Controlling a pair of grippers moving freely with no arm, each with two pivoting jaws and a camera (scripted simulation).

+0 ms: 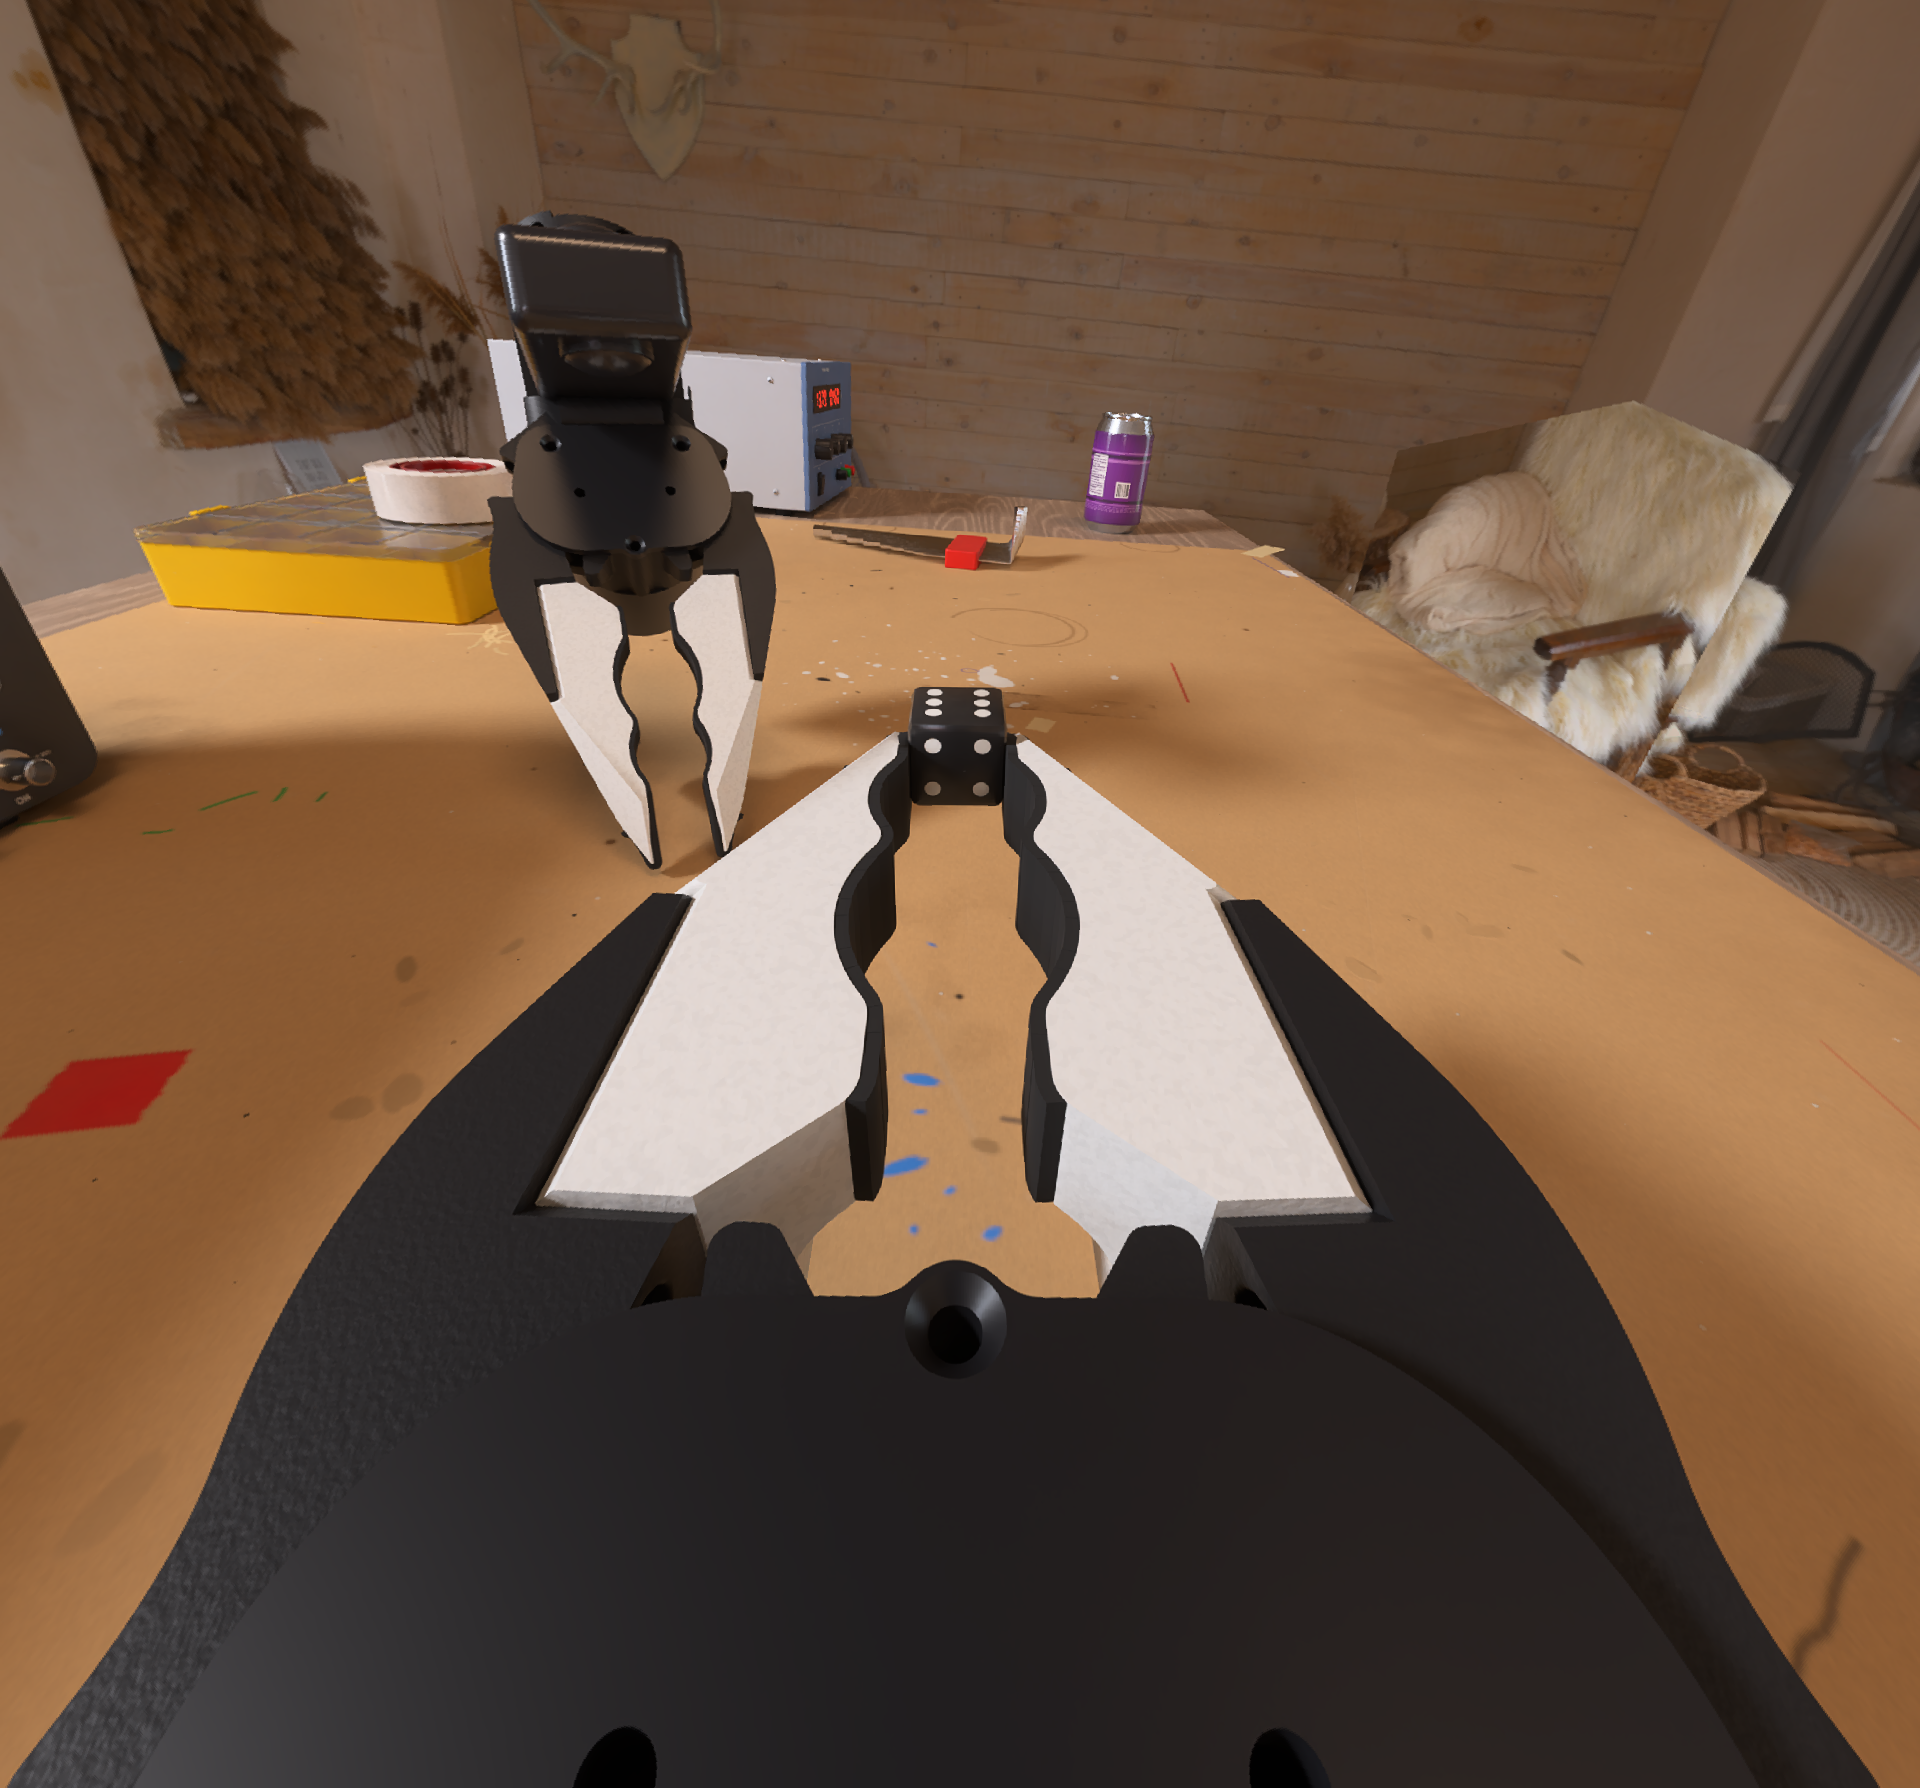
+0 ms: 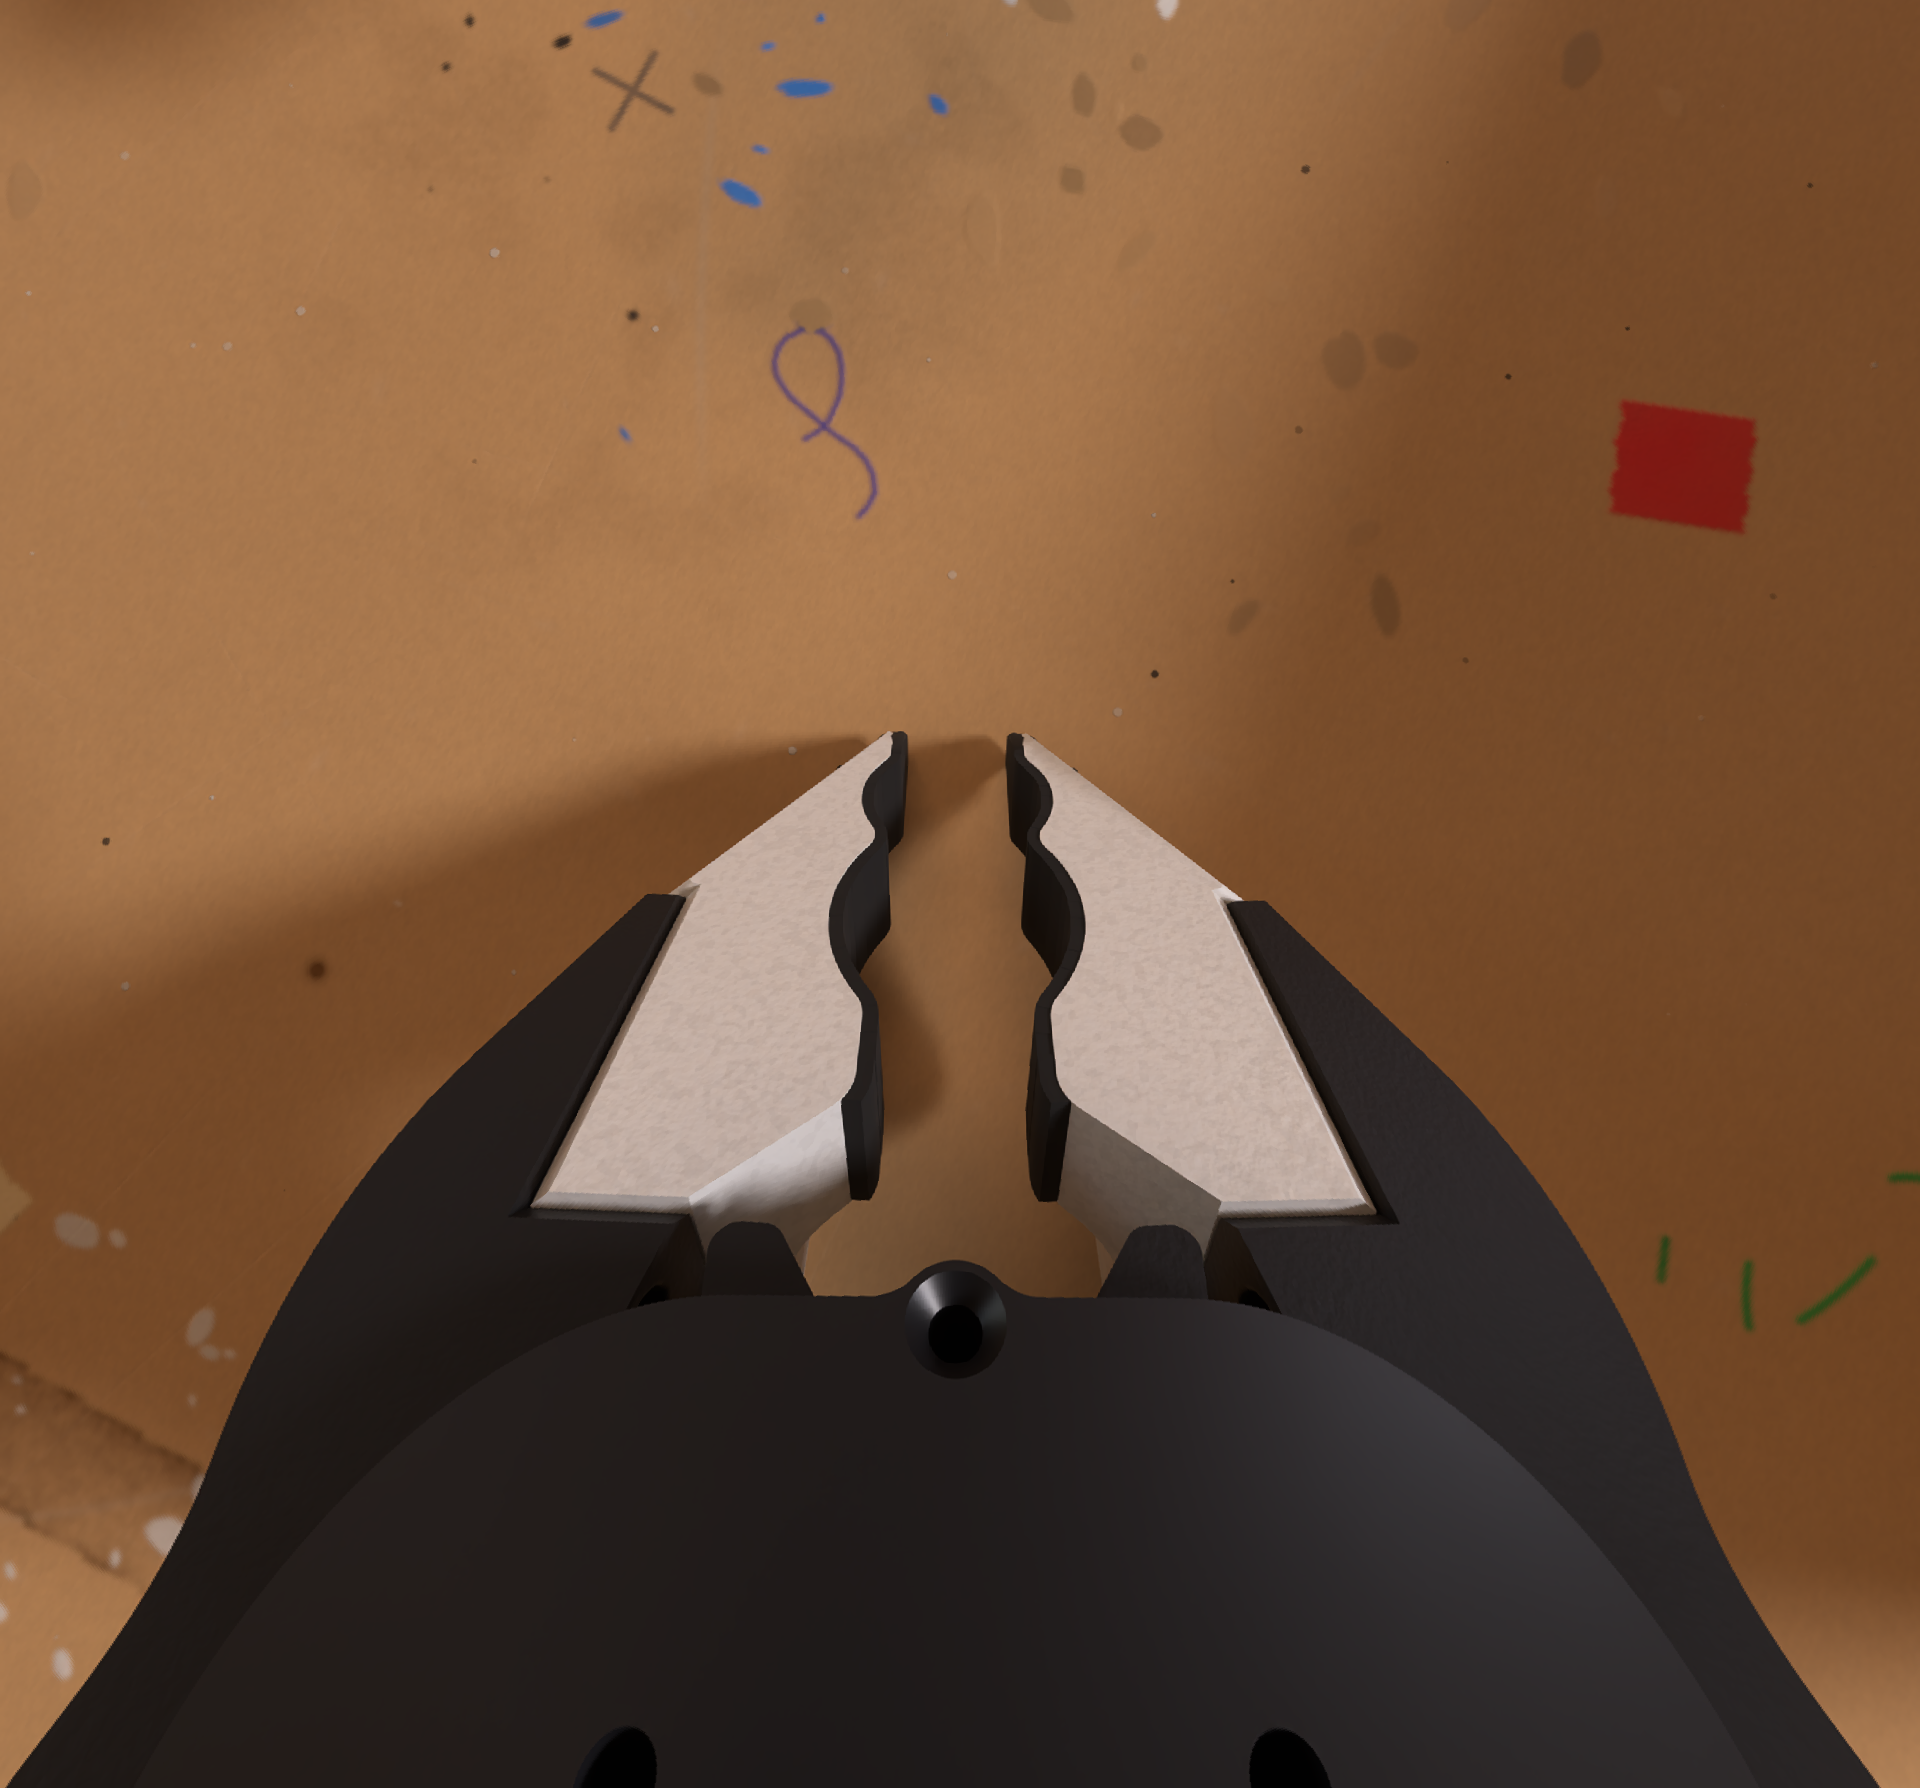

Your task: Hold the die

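A black die [image 1: 956, 746] with white pips sits between the tips of my left gripper [image 1: 956, 753], low over the brown table [image 1: 1299, 855]. The fingertips [image 1: 885, 759] press on its two sides, so the gripper is shut on it. My right gripper [image 1: 688, 850] stands to the left of the die in the left wrist view, pointing down with its tips near the table. In the right wrist view the right gripper [image 2: 956, 751] holds nothing, with a narrow gap between its fingers. The die does not show in that view.
At the table's far side are a yellow parts box [image 1: 312, 580], a tape roll [image 1: 431, 488], a power supply [image 1: 769, 429], a purple can [image 1: 1119, 471] and a saw with a red block [image 1: 966, 551]. A dark device [image 1: 31, 730] is at the left edge. A red patch [image 2: 1681, 465] marks the table.
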